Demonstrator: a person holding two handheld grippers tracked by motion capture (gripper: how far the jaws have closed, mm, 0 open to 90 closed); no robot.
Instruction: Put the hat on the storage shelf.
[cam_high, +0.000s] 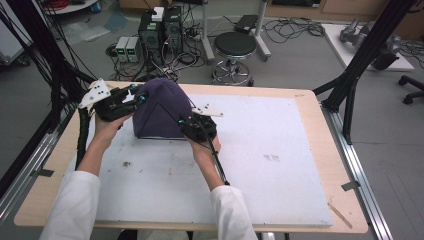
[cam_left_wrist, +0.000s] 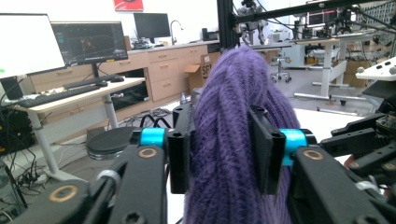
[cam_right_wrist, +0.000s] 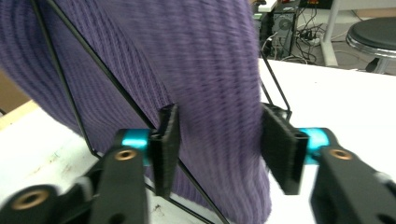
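Purple ribbed knit beanie (cam_high: 159, 111) sits draped over a thin black wire frame stand (cam_right_wrist: 70, 88) at the far left part of the white mat (cam_high: 260, 165) that covers the wooden table (cam_high: 320, 130). From the high view the left claw (cam_high: 136, 98) is at the hat's upper left side; its own view shows both jaws pressed into a thick fold of purple knit (cam_left_wrist: 229, 140), so it is clamped on the fabric. The right claw (cam_high: 192, 125) is at the hat's lower right edge, near the stand's foot. In the right gripper view the jaws stand part open on either side of the hanging knit (cam_right_wrist: 219, 116), with the left jaw close to the wire; I judge it not yet closed on anything.

The step in hand looks like working the hat on the stand with a grip on each side. To do it well, the right claw should pinch knit alone, clear of the wire, and both hands should move evenly so the light stand does not tip or slide on the mat.
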